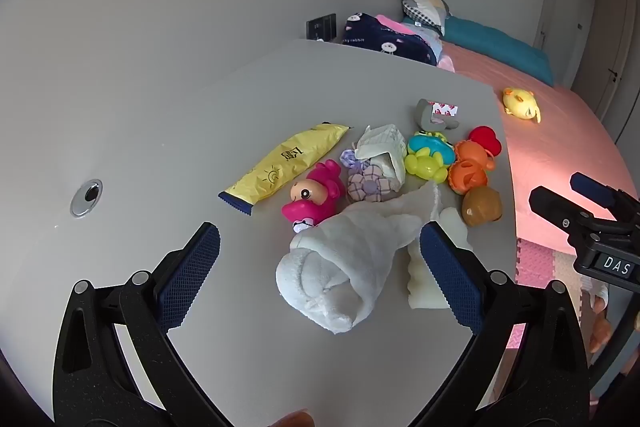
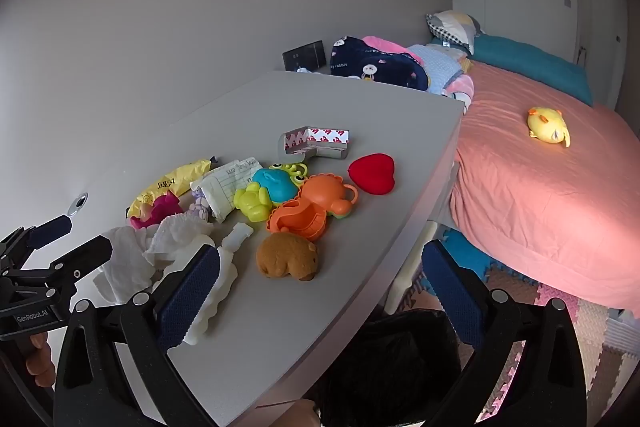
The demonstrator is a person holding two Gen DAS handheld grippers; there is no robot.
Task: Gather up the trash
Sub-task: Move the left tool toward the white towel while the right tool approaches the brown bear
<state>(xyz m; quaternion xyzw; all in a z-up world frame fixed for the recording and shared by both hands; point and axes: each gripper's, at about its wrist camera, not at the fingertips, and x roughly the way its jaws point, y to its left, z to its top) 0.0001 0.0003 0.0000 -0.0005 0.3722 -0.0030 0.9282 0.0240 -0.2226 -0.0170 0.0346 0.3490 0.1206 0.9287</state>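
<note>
Grey desk (image 1: 160, 131) – crumpled white tissue wad (image 1: 352, 263) soft, light; pinch mid-bulk – left gripper (image 1: 320, 259) and right gripper (image 2: 320, 287) both wide open, empty.

We look down along our left tool (image 1: 320, 263), its blue-padded jaws spread wide above a crumpled white towel (image 1: 352, 263) on the grey counter (image 1: 160, 147). Beyond lie a yellow wrapper (image 1: 286, 161), a pink toy (image 1: 314, 197), crumpled paper (image 1: 380, 147) and bright plastic toys. Our right tool (image 1: 576, 199) shows at the right edge.
</note>
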